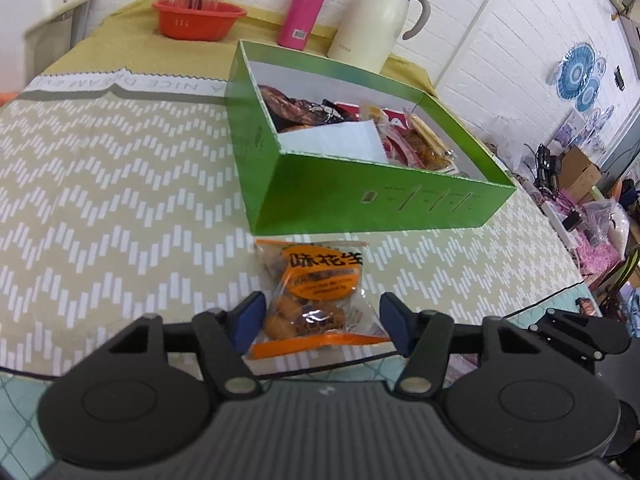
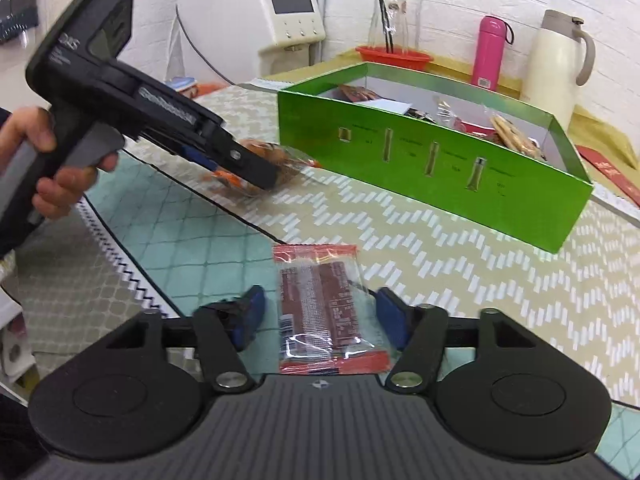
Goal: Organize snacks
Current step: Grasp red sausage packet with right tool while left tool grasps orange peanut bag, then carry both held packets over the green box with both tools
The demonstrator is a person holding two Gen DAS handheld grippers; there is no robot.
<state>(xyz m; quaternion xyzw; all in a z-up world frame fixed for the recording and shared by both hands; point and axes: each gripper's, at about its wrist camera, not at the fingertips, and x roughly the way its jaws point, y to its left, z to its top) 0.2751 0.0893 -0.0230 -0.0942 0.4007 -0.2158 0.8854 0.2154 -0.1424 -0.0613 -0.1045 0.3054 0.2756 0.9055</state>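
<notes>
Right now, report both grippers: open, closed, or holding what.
Left gripper: open, its jaws on either side of the orange peanut packet, not clamped.
Right gripper: open, its jaws on either side of the red snack packet, not clamped.

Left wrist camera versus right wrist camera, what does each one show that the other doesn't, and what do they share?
Only the left wrist view shows the left gripper from behind, open around the orange peanut packet, and clutter beyond the table's right edge. Only the right wrist view shows the right gripper open around the red-brown snack packet, and the hand holding the left gripper. Both show the green box, pink bottle, cream jug and red bowl.
</notes>
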